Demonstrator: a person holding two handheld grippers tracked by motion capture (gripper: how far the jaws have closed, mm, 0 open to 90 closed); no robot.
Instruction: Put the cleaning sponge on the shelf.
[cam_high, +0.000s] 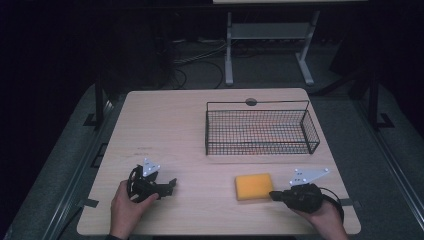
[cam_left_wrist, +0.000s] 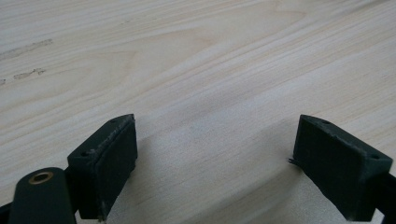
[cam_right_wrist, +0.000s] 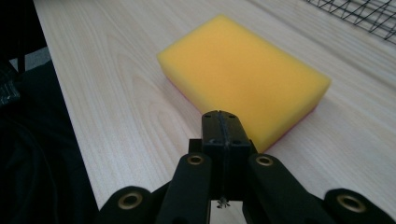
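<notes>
Plainly, the yellow sponge (cam_high: 254, 186) is lying flat on the wooden table (cam_high: 190, 130) just in front of the right gripper (cam_high: 274, 195), whose jaws are pressing together on nothing, tips at its near edge. The left gripper (cam_high: 171, 184) is resting well apart, jaws spread over bare wood, so the right hand (cam_high: 325, 216) is sitting far nearer; the sponge's long axis is running across the table, short of the wire basket (cam_high: 261, 131).

Lower left of high view: left hand (cam_high: 127, 207) gripping black two-jaw left gripper (cam_high: 171, 185), jaws spread wide. Lower right: right hand (cam_high: 327, 217) gripping black right gripper (cam_high: 273, 195), jaws pressed together.
</notes>
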